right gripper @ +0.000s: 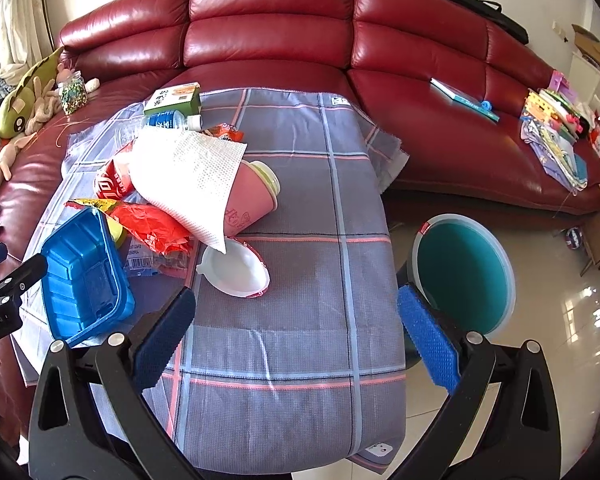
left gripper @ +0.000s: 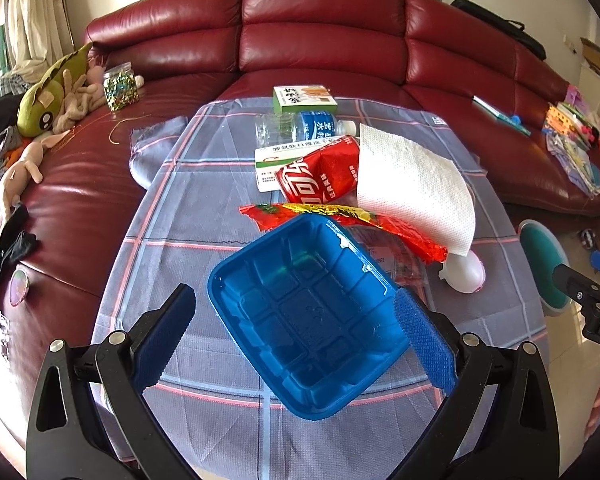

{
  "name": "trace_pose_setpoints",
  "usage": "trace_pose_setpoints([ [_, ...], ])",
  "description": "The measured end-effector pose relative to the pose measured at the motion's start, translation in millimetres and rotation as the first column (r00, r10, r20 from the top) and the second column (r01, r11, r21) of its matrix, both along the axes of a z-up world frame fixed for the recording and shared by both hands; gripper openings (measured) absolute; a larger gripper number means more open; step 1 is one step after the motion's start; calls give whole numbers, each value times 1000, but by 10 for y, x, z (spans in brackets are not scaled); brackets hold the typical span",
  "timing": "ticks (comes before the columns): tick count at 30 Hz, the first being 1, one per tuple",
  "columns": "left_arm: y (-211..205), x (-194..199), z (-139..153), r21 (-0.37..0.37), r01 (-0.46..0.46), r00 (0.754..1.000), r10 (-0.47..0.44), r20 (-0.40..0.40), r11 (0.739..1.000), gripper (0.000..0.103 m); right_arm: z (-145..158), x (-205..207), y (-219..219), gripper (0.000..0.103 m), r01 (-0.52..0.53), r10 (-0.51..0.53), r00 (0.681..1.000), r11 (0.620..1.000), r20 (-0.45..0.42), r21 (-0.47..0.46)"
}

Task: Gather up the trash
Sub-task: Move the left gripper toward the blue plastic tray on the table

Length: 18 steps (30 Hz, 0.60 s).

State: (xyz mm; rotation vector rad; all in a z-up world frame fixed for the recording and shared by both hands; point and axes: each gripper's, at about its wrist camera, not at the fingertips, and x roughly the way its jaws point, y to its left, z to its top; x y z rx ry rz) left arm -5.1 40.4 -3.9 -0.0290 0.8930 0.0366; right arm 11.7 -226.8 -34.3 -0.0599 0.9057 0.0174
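Pink cup (right gripper: 252, 196) (half under napkin (right gripper: 188, 184))

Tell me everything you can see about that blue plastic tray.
The blue tray is a shiny, translucent plastic food container, rectangular with rounded corners, a ribbed, panelled floor and a thin rim. It is empty, open side up, and looks tilted on the checked tablecloth at the near end of the litter pile. The left tool straddles it, open; one blue pad appears to touch its rim.

Red leather sofa (right gripper: 272, 28), plaid tablecloth (right gripper: 300, 320), green plush toy (left gripper: 48, 92), jar of beads (left gripper: 120, 86), curtain (left gripper: 32, 12)
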Motion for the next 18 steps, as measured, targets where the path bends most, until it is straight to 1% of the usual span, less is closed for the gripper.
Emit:
trace_pose_setpoints([
  [18, -31, -1, 10, 2, 17, 1000, -17, -5, 1000, 99, -36, 11, 48, 97, -5, 5, 1000, 1000, -11, 1],
])
